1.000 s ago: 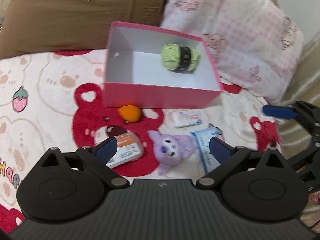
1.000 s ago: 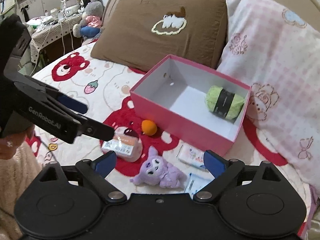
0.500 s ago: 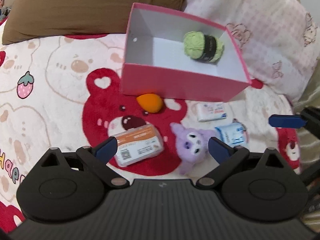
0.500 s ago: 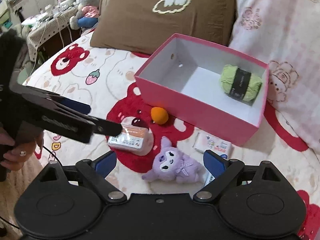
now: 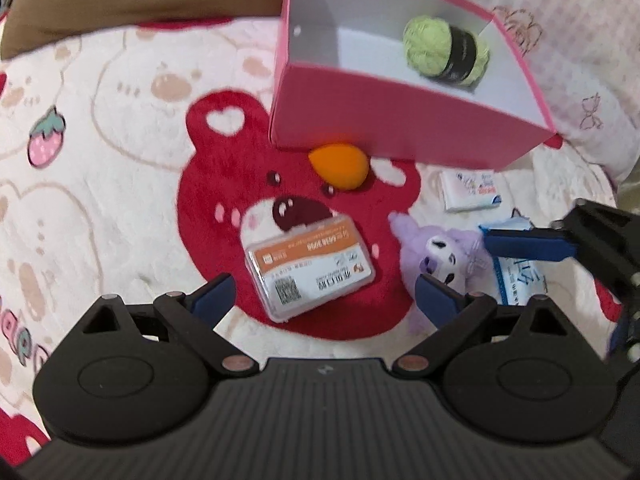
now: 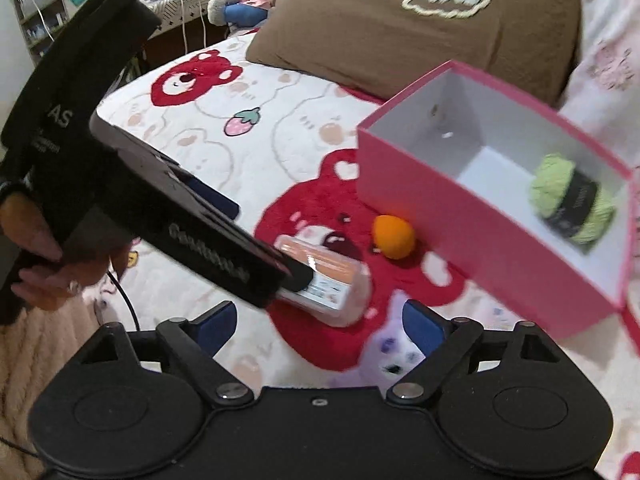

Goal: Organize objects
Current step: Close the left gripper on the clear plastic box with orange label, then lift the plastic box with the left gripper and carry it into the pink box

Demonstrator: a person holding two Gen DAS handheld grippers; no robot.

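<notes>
A: In the left wrist view, the left gripper hangs spread over the orange-labelled plastic case on the bed's bear blanket, nothing between its pads. The purple plush lies just right of the case, the orange sponge against the pink box, where the green yarn already sits.

B: So the case looks like the left's target. It should probably straddle the short sides squarely (the plastic may be slippery).

A: The right wrist view shows the right gripper closing from wide, nothing gripped, above the blurred plush.

B: Only the left view shows the two paper packets; only the right shows the person's hand and the brown pillow.
</notes>
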